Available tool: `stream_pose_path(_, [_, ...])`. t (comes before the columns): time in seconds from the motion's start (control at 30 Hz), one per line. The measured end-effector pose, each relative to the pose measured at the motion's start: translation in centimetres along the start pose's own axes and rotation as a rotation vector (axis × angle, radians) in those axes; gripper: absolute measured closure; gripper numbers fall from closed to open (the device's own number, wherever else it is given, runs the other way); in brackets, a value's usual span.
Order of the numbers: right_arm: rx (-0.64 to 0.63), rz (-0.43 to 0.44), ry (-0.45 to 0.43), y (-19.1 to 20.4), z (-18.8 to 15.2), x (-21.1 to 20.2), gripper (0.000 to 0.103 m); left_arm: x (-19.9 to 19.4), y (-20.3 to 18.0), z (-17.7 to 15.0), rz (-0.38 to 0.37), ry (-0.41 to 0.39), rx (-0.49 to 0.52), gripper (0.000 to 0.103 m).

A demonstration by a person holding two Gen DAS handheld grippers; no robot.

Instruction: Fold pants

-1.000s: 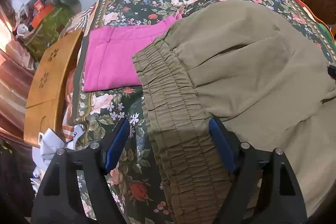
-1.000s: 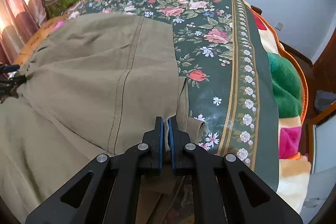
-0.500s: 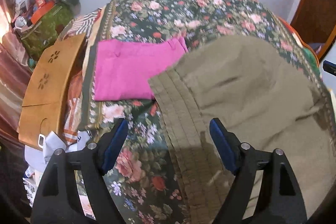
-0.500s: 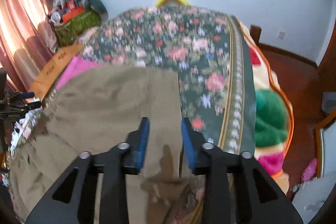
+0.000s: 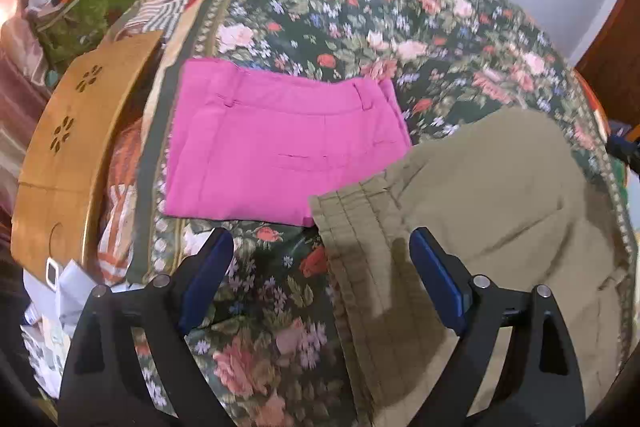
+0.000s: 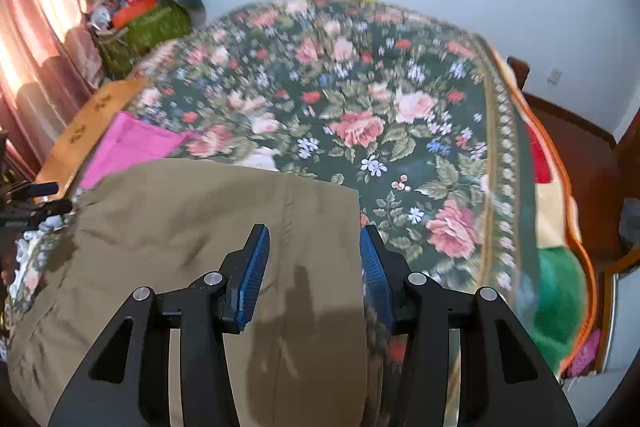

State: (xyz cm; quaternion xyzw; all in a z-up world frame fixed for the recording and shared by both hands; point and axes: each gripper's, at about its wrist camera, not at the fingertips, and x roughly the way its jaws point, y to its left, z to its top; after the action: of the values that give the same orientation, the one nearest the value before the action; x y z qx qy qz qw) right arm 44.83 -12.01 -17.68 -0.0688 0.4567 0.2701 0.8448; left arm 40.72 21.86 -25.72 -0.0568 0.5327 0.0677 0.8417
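- The olive pants (image 5: 492, 195) lie folded on the bed, on a dark flowered bedspread (image 5: 360, 27).
- In the left wrist view their gathered elastic waistband (image 5: 360, 227) runs toward the camera along the garment's left edge.
- The left claw (image 5: 322, 267) hangs above that waistband with its jaws spread wide and opening further; its blue pads (image 5: 436, 283) touch nothing, and only its shadow falls on the cloth.
- The right claw (image 6: 314, 267) hovers over the right edge of the olive pants (image 6: 200, 227), jaws partly spread and opening; the cloth lies below them, not pinched.
- The right pad sits over the bedspread (image 6: 400, 87) just beside the pants' edge, the left pad over the fabric.
- A folded pink garment (image 5: 280, 147) lies flat on the bed just beyond the waistband, its near corner touching or slightly tucked under the olive cloth.
- A wooden board (image 5: 76, 147) with cut-out flower shapes stands along the bed's left side.
- Both views are somewhat blurred.
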Motion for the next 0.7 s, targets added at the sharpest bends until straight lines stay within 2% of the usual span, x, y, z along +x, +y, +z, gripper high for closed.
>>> stream_pose_path(0.1, [0.061,0.024,0.041,-1.1,0.7,3.0,0.06,1.7,-0.1,0.3,-0.009,0.024,0.006,0.013])
stream_pose_path(0.3, [0.205,0.097,0.135,-2.8,1.1,7.9,0.06,3.9,0.2,1.0,-0.096,0.052,-0.041,0.012])
stream_pose_path(0.43, [0.265,0.139,0.119,-3.2,0.8,9.2,0.057,4.8,-0.4,1.0,-0.119,0.061,-0.03,0.012])
stream_pose_path(0.5, [0.254,0.135,0.118,-2.9,0.9,9.4,0.06,4.9,-0.7,1.1,-0.122,0.05,-0.011,0.014])
stream_pose_path(0.53, [0.237,0.129,0.12,-2.6,0.9,9.4,0.064,4.8,-0.8,1.1,-0.136,0.047,-0.007,0.02])
stream_pose_path(0.57, [0.211,0.12,0.124,-2.3,0.9,9.5,0.074,4.8,-0.8,1.1,-0.152,0.048,-0.008,0.03])
stream_pose_path(0.6, [0.197,0.118,0.128,-2.1,1.0,9.6,0.079,4.8,-0.9,1.1,-0.17,0.05,-0.014,0.035])
stream_pose_path(0.63, [0.186,0.12,0.132,-1.7,0.9,9.5,0.086,4.7,-1.0,1.2,-0.184,0.054,-0.023,0.039])
stream_pose_path(0.67, [0.178,0.121,0.134,-1.5,1.0,9.7,0.091,4.6,-1.2,1.2,-0.168,0.048,-0.027,0.041])
stream_pose_path(0.7, [0.163,0.112,0.131,-1.3,1.0,9.6,0.092,4.4,-1.4,1.2,-0.155,0.04,-0.018,0.043])
